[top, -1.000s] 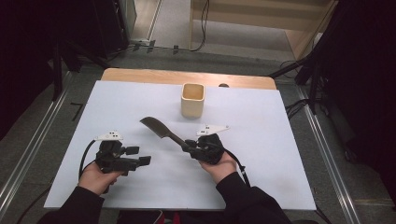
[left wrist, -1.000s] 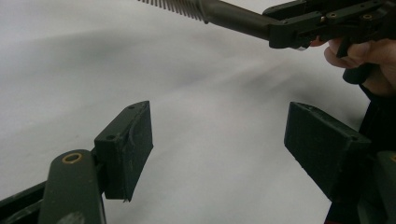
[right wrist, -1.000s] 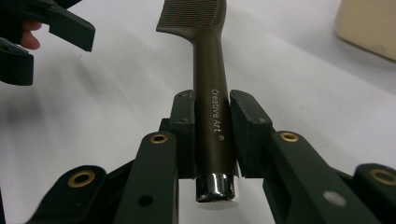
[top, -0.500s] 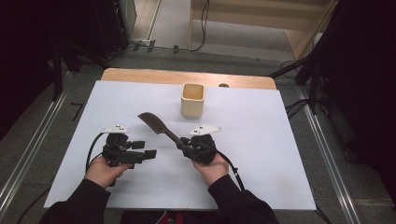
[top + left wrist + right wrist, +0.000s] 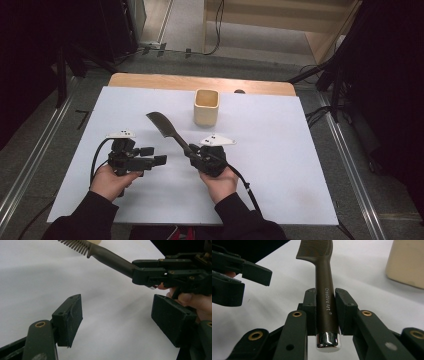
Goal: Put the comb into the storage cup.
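White table [image 5: 300, 150]: right gripper [image 5: 325, 302] clamps dark ridged spatula [image 5: 323, 290], chrome-capped handle.

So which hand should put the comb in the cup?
The right. Its gripper is already shut on the comb handle, and the beige cup stands just beyond it. The left gripper is open, holds nothing and sits farther from the cup.

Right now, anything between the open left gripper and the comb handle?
Nothing visible. The left gripper is open with only bare table toward the comb, which the right gripper clamps by the handle.
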`<state>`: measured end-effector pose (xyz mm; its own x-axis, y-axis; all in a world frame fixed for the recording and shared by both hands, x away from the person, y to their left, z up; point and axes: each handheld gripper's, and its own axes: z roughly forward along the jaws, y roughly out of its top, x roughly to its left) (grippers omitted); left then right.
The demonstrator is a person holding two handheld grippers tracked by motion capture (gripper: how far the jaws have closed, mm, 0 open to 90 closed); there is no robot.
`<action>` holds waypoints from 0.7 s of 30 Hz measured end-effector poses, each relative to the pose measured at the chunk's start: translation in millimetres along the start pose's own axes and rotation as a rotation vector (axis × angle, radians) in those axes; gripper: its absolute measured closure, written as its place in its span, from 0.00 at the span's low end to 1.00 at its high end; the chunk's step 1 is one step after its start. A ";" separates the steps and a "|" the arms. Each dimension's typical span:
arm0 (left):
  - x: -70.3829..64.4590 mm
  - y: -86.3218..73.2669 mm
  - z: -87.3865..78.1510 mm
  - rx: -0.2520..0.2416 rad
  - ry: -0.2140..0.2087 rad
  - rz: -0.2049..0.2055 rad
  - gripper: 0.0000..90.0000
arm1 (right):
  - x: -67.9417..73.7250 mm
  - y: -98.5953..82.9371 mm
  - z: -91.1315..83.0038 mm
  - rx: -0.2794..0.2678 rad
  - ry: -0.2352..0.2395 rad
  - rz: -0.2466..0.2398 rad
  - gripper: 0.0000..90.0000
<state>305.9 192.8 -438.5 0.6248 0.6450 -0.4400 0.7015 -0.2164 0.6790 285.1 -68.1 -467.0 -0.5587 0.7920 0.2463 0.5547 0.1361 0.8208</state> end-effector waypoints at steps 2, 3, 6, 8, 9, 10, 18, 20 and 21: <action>-0.2 4.0 1.1 0.009 0.028 -0.006 0.28 | 1.4 -0.3 0.6 -0.015 -0.015 -0.004 0.78; -0.6 5.9 1.3 0.007 0.025 -0.016 0.28 | 2.2 -0.6 1.0 -0.022 -0.022 -0.003 0.78; -2.7 10.5 0.7 -0.013 0.024 -0.018 0.28 | 5.1 -1.3 2.6 -0.045 -0.034 0.007 0.78; -3.9 14.2 0.0 -0.018 0.029 -0.016 0.28 | 7.2 -1.6 3.3 -0.054 -0.040 0.004 0.78; -4.3 16.4 -0.6 -0.024 0.030 -0.014 0.28 | 8.5 -1.7 3.6 -0.060 -0.043 0.006 0.78; -4.7 18.8 -1.2 -0.029 0.028 -0.014 0.28 | 9.3 -2.0 3.8 -0.065 -0.045 0.008 0.78; -8.8 34.7 -0.8 -0.034 0.038 -0.026 0.28 | 11.7 -1.6 2.5 -0.102 -0.050 0.017 0.78; -9.6 38.9 1.2 -0.031 0.043 -0.024 0.28 | 11.9 -0.7 1.7 -0.119 -0.050 0.019 0.78; -9.5 40.1 2.0 -0.031 0.045 -0.024 0.28 | 11.9 -0.5 1.7 -0.124 -0.049 0.023 0.78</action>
<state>328.8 176.6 -408.3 0.5916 0.6819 -0.4302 0.7046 -0.1779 0.6869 279.2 -57.7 -465.3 -0.5141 0.8228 0.2424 0.4848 0.0456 0.8735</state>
